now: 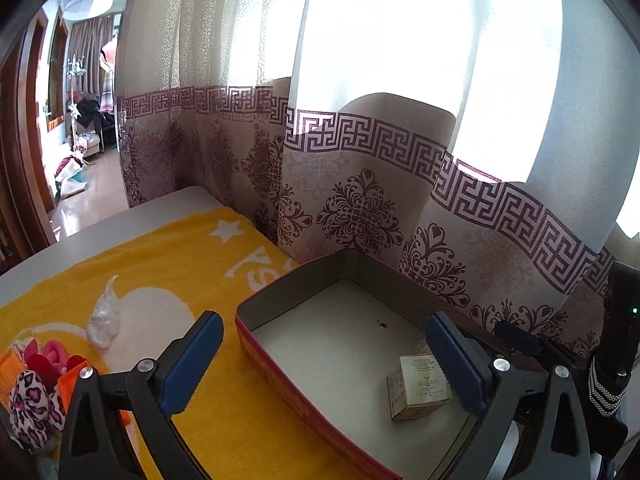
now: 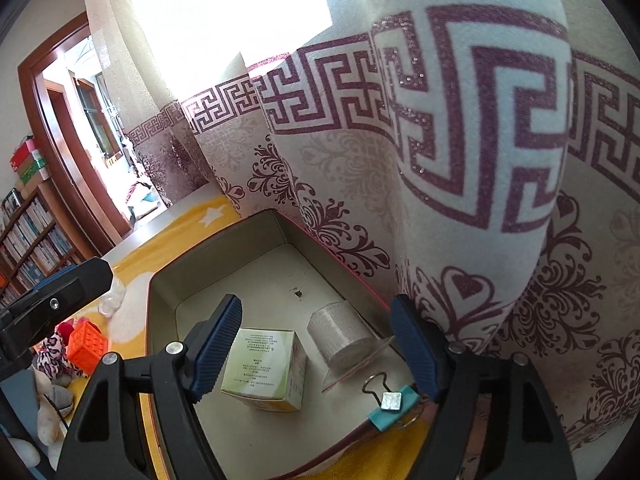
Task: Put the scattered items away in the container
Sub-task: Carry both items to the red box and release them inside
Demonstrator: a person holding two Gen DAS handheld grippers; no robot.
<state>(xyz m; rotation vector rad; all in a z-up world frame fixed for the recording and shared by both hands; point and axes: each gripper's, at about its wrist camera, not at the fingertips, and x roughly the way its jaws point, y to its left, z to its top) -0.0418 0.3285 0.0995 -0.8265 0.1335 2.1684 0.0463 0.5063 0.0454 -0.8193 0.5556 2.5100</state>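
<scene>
1. The right gripper (image 2: 316, 350) hangs over the tin container (image 2: 160, 280), jaws spread wide and gripping nothing.
2. Inside the container, beneath those jaws, lie a small green-and-white box (image 2: 264, 368), a clear bag holding a grey roll (image 2: 344, 338) and a teal binder clip (image 2: 394, 404) at the near wall.
3. The left gripper (image 1: 324, 364) straddles the container's near-left corner, jaws wide apart and empty.
4. Left of the container, on the yellow towel (image 1: 168, 256), wait an orange cube (image 2: 86, 344), a leopard-print plush (image 1: 34, 404) and a crumpled plastic bag (image 1: 105, 316).
5. A patterned curtain (image 1: 360, 184) hangs just behind the container.
</scene>
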